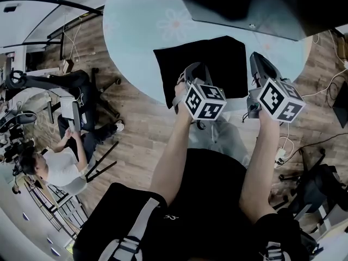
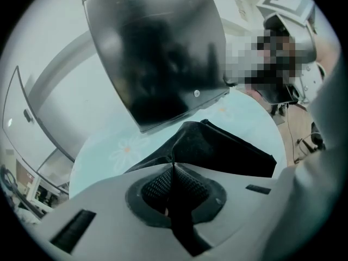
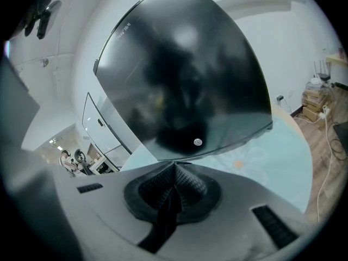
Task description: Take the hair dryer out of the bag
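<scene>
While the jaws of my left gripper (image 2: 173, 166) are pressed together on a peaked fold of the black bag (image 2: 223, 151), the first risk I log is the pinch itself: thin cloth, small bite. Judgement: if I pull up fast, the fold may slip free. Second risk: I cannot tell whether I hold one layer or both. If both, the mouth would not open and the whole bag would lift with its load. Third: the bag lies near the edge of the table (image 1: 136, 31) on my side, on a smooth glassy top, so a pull toward me could drag it off.

Right gripper (image 3: 174, 166): jaws together, nothing that I can make out between them. It hovers just beside the bag's right edge, facing the dark panel (image 3: 185, 75) at the far side of the table. It is not anchoring the bag, which I judge makes sliding likelier.

Container: one bag, lying mostly flat, tented only at my pinch. Contents: not visible. Hair dryer shows in no view; I presume it is inside.
</scene>
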`<action>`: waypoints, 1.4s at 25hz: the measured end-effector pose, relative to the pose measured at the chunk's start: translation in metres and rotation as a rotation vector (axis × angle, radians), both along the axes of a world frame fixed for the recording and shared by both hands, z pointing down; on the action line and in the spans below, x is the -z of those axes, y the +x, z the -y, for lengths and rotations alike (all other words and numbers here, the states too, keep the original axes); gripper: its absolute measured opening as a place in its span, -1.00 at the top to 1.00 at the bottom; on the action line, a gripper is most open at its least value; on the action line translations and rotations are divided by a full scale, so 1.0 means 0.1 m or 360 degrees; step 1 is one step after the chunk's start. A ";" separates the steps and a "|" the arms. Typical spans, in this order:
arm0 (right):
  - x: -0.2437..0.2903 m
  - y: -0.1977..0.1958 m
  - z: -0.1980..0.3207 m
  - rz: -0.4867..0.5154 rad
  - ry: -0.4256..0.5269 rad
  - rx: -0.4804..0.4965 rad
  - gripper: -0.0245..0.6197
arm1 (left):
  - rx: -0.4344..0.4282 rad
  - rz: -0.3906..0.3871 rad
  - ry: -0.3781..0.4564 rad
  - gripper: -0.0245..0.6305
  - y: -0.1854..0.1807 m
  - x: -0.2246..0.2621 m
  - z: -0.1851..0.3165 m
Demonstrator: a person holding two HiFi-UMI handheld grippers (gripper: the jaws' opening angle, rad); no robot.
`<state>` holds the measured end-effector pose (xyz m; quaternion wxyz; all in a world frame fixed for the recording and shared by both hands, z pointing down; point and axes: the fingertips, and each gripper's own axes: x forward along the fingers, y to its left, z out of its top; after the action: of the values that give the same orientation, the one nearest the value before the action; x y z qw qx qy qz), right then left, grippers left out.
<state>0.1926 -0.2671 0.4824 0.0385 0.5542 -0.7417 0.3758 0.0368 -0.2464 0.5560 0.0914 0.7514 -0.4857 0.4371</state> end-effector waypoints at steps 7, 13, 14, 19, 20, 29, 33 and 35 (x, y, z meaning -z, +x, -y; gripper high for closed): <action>-0.02 -0.11 0.00 -0.0088 -0.0026 0.0089 0.90 | 0.0139 -0.0114 0.0038 0.85 -0.20 0.15 0.05; -0.12 -0.19 -0.05 -0.0175 -0.0091 0.0181 0.90 | 0.0283 -0.0132 0.0119 0.85 -0.44 0.29 0.06; -0.17 -0.20 -0.07 -0.0195 -0.0116 0.0198 0.90 | 0.0312 -0.0135 0.0135 0.85 -0.49 0.31 0.06; -0.31 -0.31 -0.16 -0.0230 -0.0242 0.0298 0.90 | 0.0414 -0.0161 0.0169 0.85 -0.66 0.38 0.02; -0.32 -0.35 -0.17 -0.0234 -0.0258 0.0319 0.90 | 0.0425 -0.0160 0.0174 0.85 -0.69 0.39 0.02; -0.56 -0.54 -0.22 -0.0269 -0.0389 0.0436 0.90 | 0.0517 -0.0168 0.0183 0.85 -0.93 0.41 0.05; -0.60 -0.59 -0.17 -0.0279 -0.0406 0.0427 0.90 | 0.0560 -0.0175 0.0167 0.85 -1.06 0.41 0.08; -0.63 -0.60 -0.14 -0.0277 -0.0411 0.0412 0.90 | 0.0575 -0.0174 0.0162 0.84 -1.11 0.40 0.07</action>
<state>0.1326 -0.2527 0.5452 0.2212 0.4750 -0.7463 0.4106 -0.0738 -0.2538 0.5155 0.1565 0.6782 -0.6285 0.3471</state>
